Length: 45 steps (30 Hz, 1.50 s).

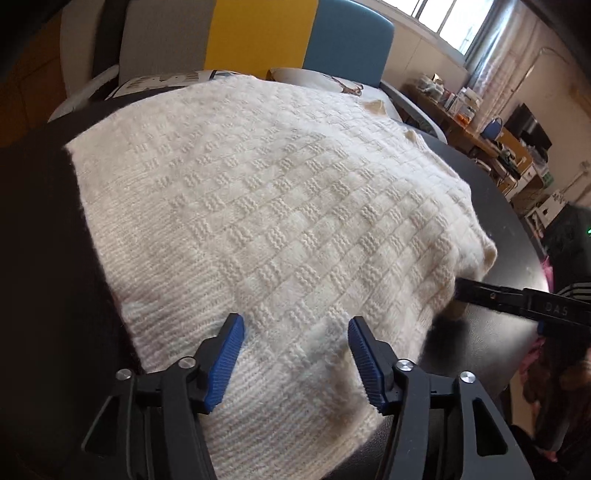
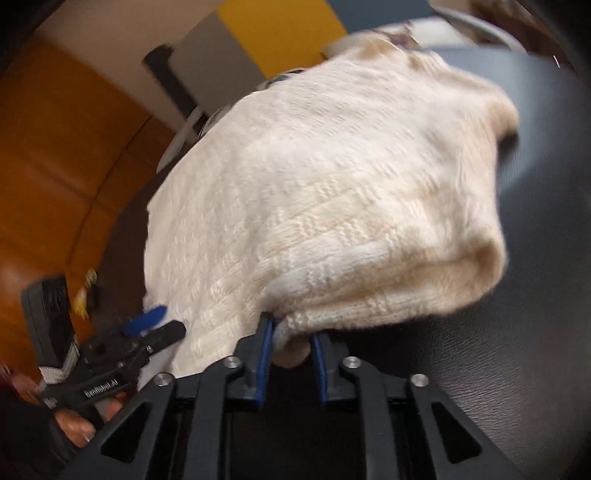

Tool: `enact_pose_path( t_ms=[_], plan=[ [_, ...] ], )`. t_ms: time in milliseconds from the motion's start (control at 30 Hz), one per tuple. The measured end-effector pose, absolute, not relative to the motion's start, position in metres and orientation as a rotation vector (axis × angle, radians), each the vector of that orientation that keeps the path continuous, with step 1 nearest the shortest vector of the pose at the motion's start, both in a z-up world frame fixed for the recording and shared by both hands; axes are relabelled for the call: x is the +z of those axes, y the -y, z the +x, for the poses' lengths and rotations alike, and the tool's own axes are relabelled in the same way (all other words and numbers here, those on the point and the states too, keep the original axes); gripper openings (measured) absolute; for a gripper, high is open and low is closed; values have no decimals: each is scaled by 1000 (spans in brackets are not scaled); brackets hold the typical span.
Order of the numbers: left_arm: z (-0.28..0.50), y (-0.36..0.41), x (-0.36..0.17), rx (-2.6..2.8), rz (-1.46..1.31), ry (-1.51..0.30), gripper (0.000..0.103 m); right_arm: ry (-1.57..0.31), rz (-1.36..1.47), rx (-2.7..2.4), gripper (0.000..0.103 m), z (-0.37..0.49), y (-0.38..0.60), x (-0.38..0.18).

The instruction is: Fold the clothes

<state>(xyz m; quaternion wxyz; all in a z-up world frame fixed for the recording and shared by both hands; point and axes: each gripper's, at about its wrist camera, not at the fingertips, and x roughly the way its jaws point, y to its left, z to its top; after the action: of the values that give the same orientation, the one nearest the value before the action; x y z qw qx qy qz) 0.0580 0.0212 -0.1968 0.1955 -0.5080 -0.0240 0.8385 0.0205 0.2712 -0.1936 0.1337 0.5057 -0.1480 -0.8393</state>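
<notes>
Gripping the cream sweater (image 2: 325, 192) at its near right edge, the right tool (image 2: 291, 338) is clamped; the left tool (image 1: 295, 332) hovers open over the near hem.

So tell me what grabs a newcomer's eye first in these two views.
The cream knitted sweater with its basket-weave pattern, spread over the dark table, fills both views. Next come the blue-padded grippers: the left gripper hovers open above the sweater's near ribbed hem, while the right gripper has a fold of the sweater's edge between its blue pads. Behind the table, grey, yellow and blue panels stand out.
</notes>
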Motion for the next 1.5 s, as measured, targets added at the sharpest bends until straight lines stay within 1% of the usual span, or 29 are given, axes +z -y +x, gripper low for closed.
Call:
enact_pose_path(
  t_ms=[33, 67, 133, 167, 200, 233, 267, 333, 367, 400, 433, 467, 500, 533, 633, 700, 833, 867, 967, 1033, 1067, 1167, 1200, 1233, 1267, 1300, 1333, 1367, 1500],
  plan=[
    [61, -24, -197, 2350, -1424, 49, 69, 278, 1457, -2492, 6, 26, -268, -185],
    [64, -27, -198, 2351, -1424, 32, 71, 78, 1442, -2575, 6, 34, -265, -174],
    [72, -36, -198, 2343, -1422, -28, 72, -278, 1400, -2692, 5, 50, -263, -152],
    [77, -39, -197, 2330, -1421, -49, 72, -437, 1381, -2742, 0, 58, -265, -142],
    [82, -41, -196, 2303, -1420, -37, 72, -568, 1380, -2795, 0, 65, -273, -133],
    [87, -43, -195, 2276, -1424, -28, 72, -632, 1402, -2839, 0, 69, -287, -125],
    [92, -43, -194, 2249, -1431, -9, 72, -602, 1433, -2885, 0, 71, -305, -118],
    [102, -44, -192, 2193, -1442, 32, 72, -428, 1501, -2950, 2, 78, -346, -108],
    [105, -43, -190, 2157, -1449, 80, 72, -255, 1520, -2926, 11, 82, -363, -104],
    [106, -41, -187, 2119, -1455, 128, 72, -38, 1500, -2885, 21, 84, -375, -101],
    [106, -39, -185, 2079, -1460, 176, 72, 193, 1470, -2812, 28, 86, -384, -102],
    [103, -36, -180, 2071, -1450, 209, 72, 434, 1426, -2700, 31, 89, -391, -108],
    [100, -33, -175, 2065, -1439, 241, 72, 573, 1397, -2617, 33, 88, -392, -116],
    [97, -29, -170, 2058, -1428, 273, 72, 605, 1394, -2583, 33, 85, -387, -127],
    [80, -23, -157, 2151, -1381, 233, 72, 689, 1386, -2493, 33, 72, -370, -158],
    [68, -18, -148, 2213, -1348, 204, 72, 682, 1386, -2465, 33, 61, -353, -172],
    [52, -26, -166, 2226, -1416, 173, 73, 571, 1395, -2513, 33, 49, -329, -183],
    [52, -25, -174, 2217, -1438, 166, 73, 525, 1403, -2538, 33, 44, -324, -185],
    [55, -23, -194, 2199, -1490, 159, 73, 331, 1468, -2606, 38, 25, -309, -192],
    [62, -25, -193, 2220, -1452, 105, 74, 242, 1475, -2651, 39, 23, -300, -194],
    [64, -27, -193, 2222, -1446, 89, 75, 231, 1473, -2673, 39, 23, -298, -195],
    [70, -32, -194, 2227, -1428, 42, 83, 267, 1457, -2715, 39, 28, -298, -196],
    [72, -35, -195, 2232, -1426, 24, 85, 238, 1463, -2711, 34, 27, -297, -195],
    [73, -37, -195, 2236, -1425, 5, 86, 180, 1476, -2694, 33, 24, -294, -194],
    [74, -40, -195, 2241, -1423, -13, 87, 145, 1486, -2678, 29, 23, -293, -192],
    [75, -42, -196, 2238, -1421, -29, 90, 135, 1489, -2665, 22, 23, -293, -191],
    [78, -45, -197, 2239, -1417, -51, 92, 108, 1488, -2665, 19, 23, -292, -190],
    [80, -47, -198, 2244, -1415, -72, 92, 60, 1484, -2681, 14, 24, -291, -186],
    [93, -56, -198, 2223, -1411, -113, 92, -87, 1392, -2792, 11, 29, -296, -152]
  ],
)
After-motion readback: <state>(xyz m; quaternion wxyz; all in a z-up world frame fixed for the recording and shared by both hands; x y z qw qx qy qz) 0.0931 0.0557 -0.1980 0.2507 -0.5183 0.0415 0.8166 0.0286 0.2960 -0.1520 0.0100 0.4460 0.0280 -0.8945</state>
